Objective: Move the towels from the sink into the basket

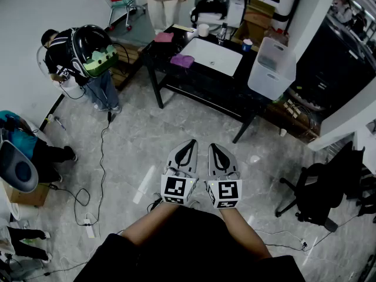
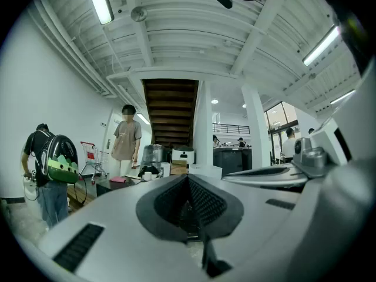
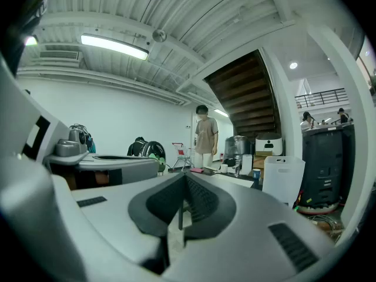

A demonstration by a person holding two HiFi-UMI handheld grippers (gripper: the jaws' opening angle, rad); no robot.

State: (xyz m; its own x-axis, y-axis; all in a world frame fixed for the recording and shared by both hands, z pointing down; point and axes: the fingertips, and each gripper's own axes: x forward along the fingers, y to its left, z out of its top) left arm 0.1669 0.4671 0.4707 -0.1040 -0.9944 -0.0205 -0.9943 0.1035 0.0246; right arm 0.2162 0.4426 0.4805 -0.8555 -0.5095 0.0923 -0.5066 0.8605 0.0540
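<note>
Far ahead stands a black table point(image 1: 176, 87) with a white sink point(image 1: 212, 56) set in its top. A purple towel point(image 1: 183, 60) lies over the sink's left rim. A pink towel point(image 1: 164, 37) rests on the tabletop further left; it also shows as the pink towel point(image 3: 196, 170) in the right gripper view. A tall white basket point(image 1: 269, 69) stands on the floor at the table's right end. My left gripper point(image 1: 188, 144) and right gripper point(image 1: 212, 147) are held side by side over the floor, well short of the table. Both are shut with nothing between the jaws.
A person with a black-and-green backpack point(image 1: 93, 51) bends at the left, and another person point(image 1: 164, 4) stands behind the table. Cables point(image 1: 101, 151) trail over the floor. A black office chair point(image 1: 320, 192) is at the right. A cup point(image 1: 203, 30) and a tap point(image 1: 222, 33) sit on the table.
</note>
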